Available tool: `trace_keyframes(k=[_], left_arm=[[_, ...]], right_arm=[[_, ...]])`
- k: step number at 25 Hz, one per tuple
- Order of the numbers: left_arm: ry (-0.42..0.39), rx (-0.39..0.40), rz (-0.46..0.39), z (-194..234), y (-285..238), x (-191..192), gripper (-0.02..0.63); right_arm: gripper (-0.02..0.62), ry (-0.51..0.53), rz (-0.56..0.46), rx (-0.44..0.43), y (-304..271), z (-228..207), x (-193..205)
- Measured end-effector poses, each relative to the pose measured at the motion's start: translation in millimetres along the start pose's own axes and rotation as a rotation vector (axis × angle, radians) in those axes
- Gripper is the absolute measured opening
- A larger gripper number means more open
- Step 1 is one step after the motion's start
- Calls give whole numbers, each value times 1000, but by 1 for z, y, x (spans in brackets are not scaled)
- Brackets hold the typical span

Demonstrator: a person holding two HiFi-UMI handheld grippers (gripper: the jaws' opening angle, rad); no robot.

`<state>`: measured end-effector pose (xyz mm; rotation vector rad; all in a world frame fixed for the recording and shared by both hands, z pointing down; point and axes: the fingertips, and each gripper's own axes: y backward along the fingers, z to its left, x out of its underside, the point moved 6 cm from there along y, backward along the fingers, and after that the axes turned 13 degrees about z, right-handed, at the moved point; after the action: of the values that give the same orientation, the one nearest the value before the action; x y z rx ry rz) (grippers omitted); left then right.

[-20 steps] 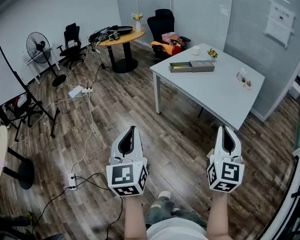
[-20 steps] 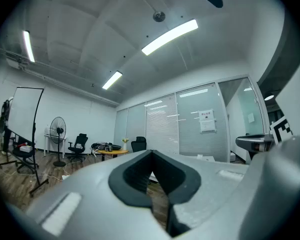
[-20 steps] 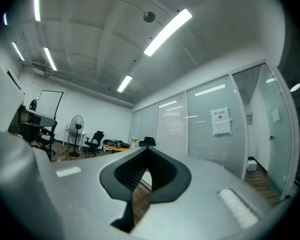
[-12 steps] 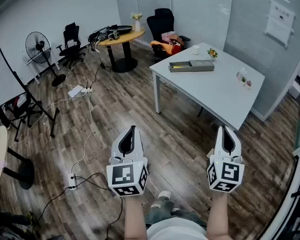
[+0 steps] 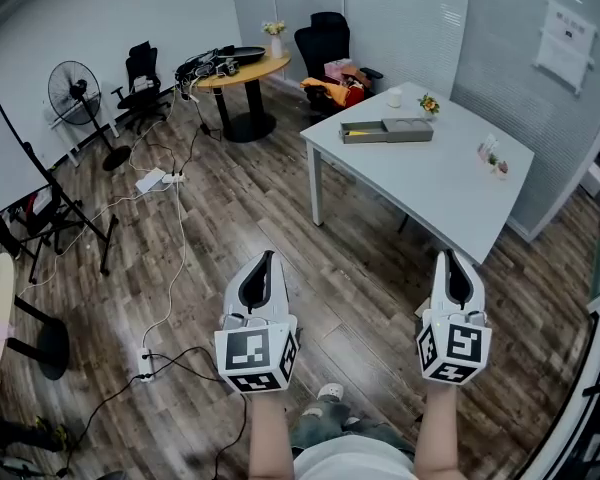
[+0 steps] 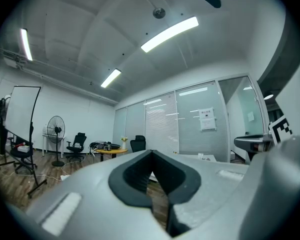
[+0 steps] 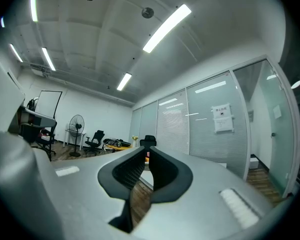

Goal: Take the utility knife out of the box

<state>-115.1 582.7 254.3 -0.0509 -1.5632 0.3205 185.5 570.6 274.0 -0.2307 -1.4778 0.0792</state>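
Head view: left claw (image 5: 265, 257) and right claw (image 5: 448, 256) held side by side, low over wooden floor (image 5: 270, 203), each on a bare forearm. Grey box (image 5: 385, 131) lying open on far part of white counter (image 5: 430, 183), well apart from both claws. Utility knife too small to tell at this size.

Left gripper view: left claw (image 6: 151, 152) clenched, tips touching, nothing between, office room behind.

Right gripper view: right claw (image 7: 144, 149) also clenched and empty, tips together.
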Motion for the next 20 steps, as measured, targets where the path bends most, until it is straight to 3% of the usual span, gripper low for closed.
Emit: trace_keyframes(k=[4,7,20], left_arm=[[-2,3,4,8,-21,-4,0],[-4,9,3,17,-39,-6,0],[-18,32,11,47,-91,-7,0]], right_arm=[[157,7,-9,-37,-22,5,-4],[203,14,-7,-45,-40,11,-6],[299,-4,-13,-51,-88,29,-6]])
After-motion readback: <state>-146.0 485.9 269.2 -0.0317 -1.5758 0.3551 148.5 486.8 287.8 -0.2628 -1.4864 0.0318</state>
